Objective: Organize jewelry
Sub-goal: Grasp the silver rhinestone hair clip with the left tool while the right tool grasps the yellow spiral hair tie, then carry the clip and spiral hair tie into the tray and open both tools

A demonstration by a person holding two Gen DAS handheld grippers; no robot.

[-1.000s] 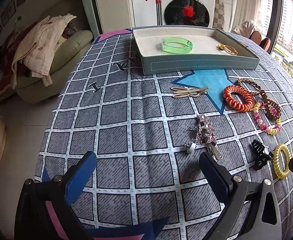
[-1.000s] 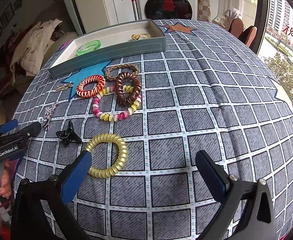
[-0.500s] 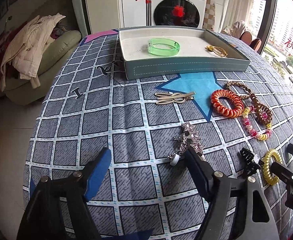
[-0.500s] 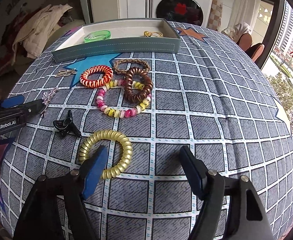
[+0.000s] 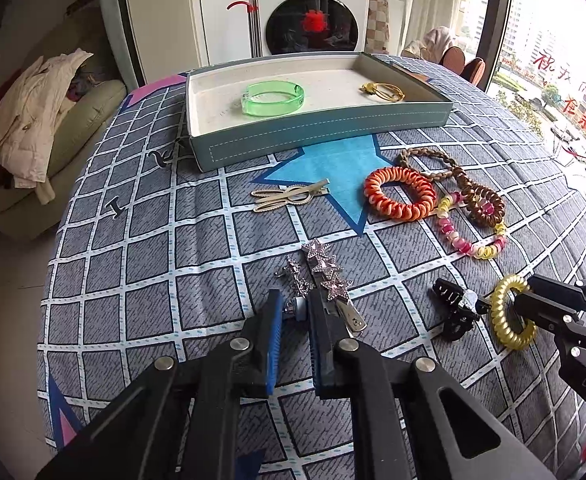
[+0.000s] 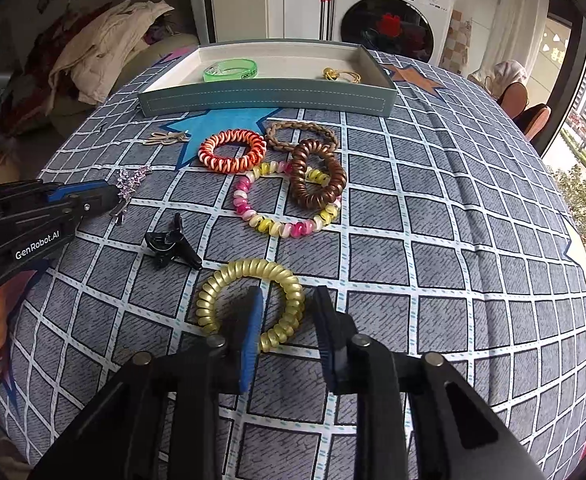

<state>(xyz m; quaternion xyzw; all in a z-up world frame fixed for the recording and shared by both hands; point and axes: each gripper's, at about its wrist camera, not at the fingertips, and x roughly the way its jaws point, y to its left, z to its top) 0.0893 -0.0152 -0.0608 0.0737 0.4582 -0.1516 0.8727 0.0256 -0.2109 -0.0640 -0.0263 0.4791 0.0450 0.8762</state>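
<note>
My left gripper (image 5: 295, 308) has nearly closed around the near end of the silver star hair clip (image 5: 325, 270) on the checked cloth. My right gripper (image 6: 287, 304) straddles the near side of the yellow coil hair tie (image 6: 249, 296), one finger inside the ring, jaws narrowed on the coil. The grey-blue tray (image 5: 321, 136) at the far side holds a green bangle (image 5: 273, 98) and a gold hair tie (image 5: 383, 92). A black claw clip (image 6: 169, 244) lies between the grippers.
An orange coil tie (image 6: 231, 150), a brown coil tie (image 6: 317, 174), a pink-yellow coil tie (image 6: 281, 208), a braided band (image 6: 301, 136) and a gold clip (image 5: 289, 196) lie in front of the tray. A sofa with clothes stands left.
Both grippers moved down to the table and narrowed their jaws: the left around the star clip's end, the right around the yellow coil tie.
</note>
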